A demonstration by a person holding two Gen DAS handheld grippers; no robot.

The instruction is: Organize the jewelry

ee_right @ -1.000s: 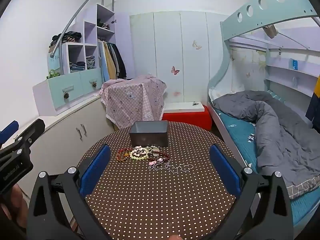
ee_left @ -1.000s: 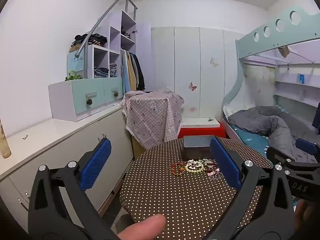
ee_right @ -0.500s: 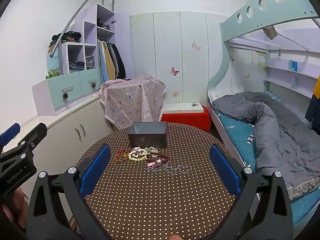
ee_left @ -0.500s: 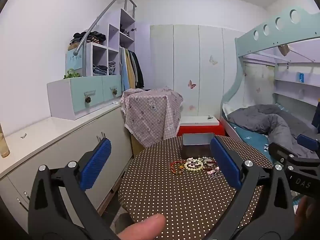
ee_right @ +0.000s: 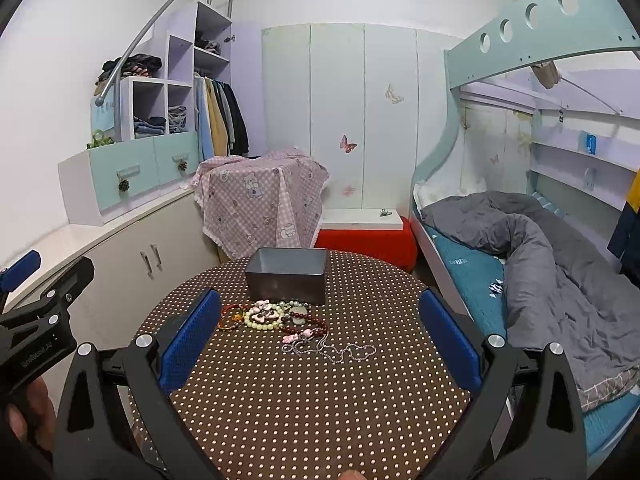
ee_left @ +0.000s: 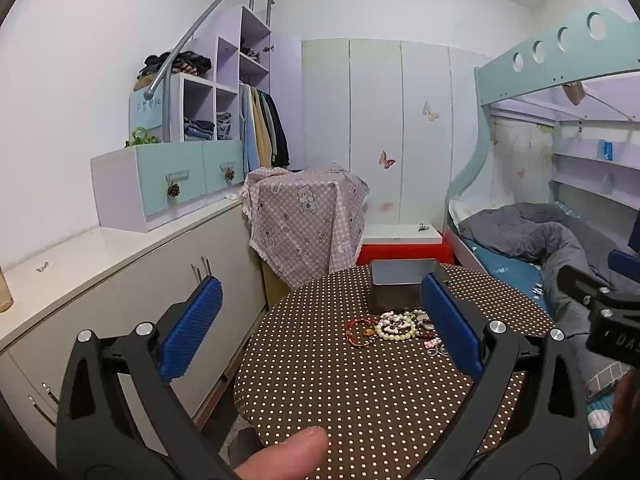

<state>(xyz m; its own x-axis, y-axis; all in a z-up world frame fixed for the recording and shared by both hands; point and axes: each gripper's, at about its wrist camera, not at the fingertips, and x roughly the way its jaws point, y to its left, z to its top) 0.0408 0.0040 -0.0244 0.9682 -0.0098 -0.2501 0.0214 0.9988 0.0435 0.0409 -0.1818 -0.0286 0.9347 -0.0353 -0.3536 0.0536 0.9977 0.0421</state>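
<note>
A heap of jewelry lies on the round brown polka-dot table (ee_right: 320, 392): a red cord bracelet (ee_right: 232, 317), a pale green bead bracelet (ee_right: 264, 316), a dark red bead string (ee_right: 316, 326) and a silver chain (ee_right: 340, 352). Behind the heap stands an open grey box (ee_right: 287, 275). The same heap (ee_left: 394, 328) and box (ee_left: 394, 286) show in the left wrist view, partly behind a blue pad. My left gripper (ee_left: 320, 320) and my right gripper (ee_right: 320, 336) are both open and empty, held above the table's near side.
A low white cabinet (ee_left: 120, 280) runs along the left wall. A bunk bed with a grey duvet (ee_right: 540, 256) stands close on the right. A checked cloth covers something (ee_right: 260, 204) behind the table, beside a red stool (ee_right: 368, 240). A thumb (ee_left: 288, 456) shows at the bottom.
Both grippers have come a little nearer to the table and slightly lower; the jewelry and box look larger. The left view has swung to the right. Both stay open.
</note>
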